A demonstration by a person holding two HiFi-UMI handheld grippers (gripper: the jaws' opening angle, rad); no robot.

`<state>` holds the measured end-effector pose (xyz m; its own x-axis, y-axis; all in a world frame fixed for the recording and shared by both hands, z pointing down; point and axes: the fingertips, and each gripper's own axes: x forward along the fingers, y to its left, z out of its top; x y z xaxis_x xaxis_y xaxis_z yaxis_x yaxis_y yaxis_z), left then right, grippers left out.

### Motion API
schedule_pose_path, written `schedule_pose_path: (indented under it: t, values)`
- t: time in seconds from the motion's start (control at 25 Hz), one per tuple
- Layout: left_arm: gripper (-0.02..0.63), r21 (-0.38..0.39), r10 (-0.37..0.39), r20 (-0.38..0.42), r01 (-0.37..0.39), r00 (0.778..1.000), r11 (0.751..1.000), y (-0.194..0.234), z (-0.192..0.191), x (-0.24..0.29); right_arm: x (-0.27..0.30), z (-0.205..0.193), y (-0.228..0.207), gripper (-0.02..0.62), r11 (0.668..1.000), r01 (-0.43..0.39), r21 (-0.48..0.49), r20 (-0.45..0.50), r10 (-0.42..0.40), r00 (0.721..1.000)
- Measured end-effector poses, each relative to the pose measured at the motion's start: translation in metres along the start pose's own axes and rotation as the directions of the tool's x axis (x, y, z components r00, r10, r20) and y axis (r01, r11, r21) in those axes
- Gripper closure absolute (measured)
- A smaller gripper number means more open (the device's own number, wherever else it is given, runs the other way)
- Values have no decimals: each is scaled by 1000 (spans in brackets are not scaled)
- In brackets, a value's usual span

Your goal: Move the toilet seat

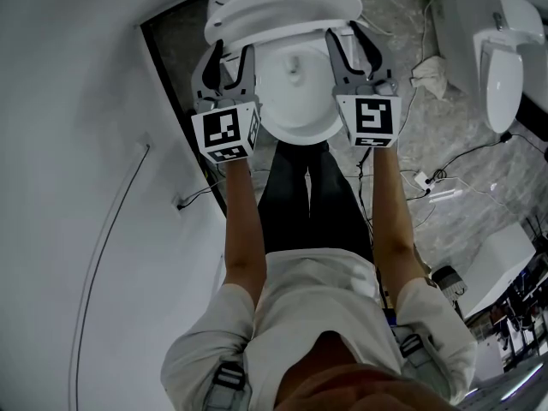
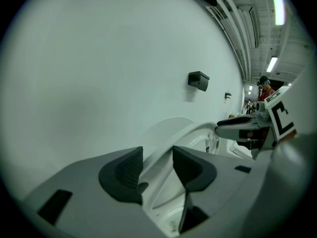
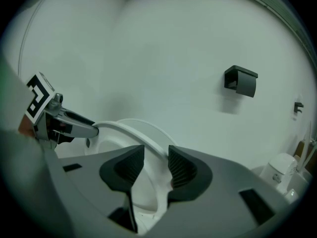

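The white toilet seat (image 1: 287, 14) stands lifted off the bowl (image 1: 295, 101), with the lid behind it. My left gripper (image 1: 231, 55) holds the seat's left side and my right gripper (image 1: 351, 46) its right side. In the left gripper view the seat ring (image 2: 198, 133) runs between the dark pads of the left gripper (image 2: 157, 165), which press on it. The right gripper view shows the ring's thin edge (image 3: 131, 128) clamped in the right gripper (image 3: 156, 162). Each view shows the other gripper's finger on the ring's far side.
A white wall runs close along the left, with a black box (image 3: 241, 81) mounted on it. A second toilet (image 1: 501, 58) stands at the right. Cables and a plug strip (image 1: 432, 182) lie on the grey floor. The person's legs stand just before the bowl.
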<state>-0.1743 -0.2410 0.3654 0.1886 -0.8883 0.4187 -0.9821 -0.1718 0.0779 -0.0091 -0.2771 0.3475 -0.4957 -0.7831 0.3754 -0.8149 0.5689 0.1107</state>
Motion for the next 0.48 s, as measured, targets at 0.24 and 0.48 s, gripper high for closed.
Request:
schedule_pose_path:
  t: [0.24,0.48]
  values:
    - [402,-2,4,1,-4,1000,1000,6,3,8,10,2,-2,425,1000,7,-6,3,-7,1000]
    - [402,0,26,9,-26,1000,1000,10,7,18,21,5,-7,426,1000,11,-8,7,-11,1000]
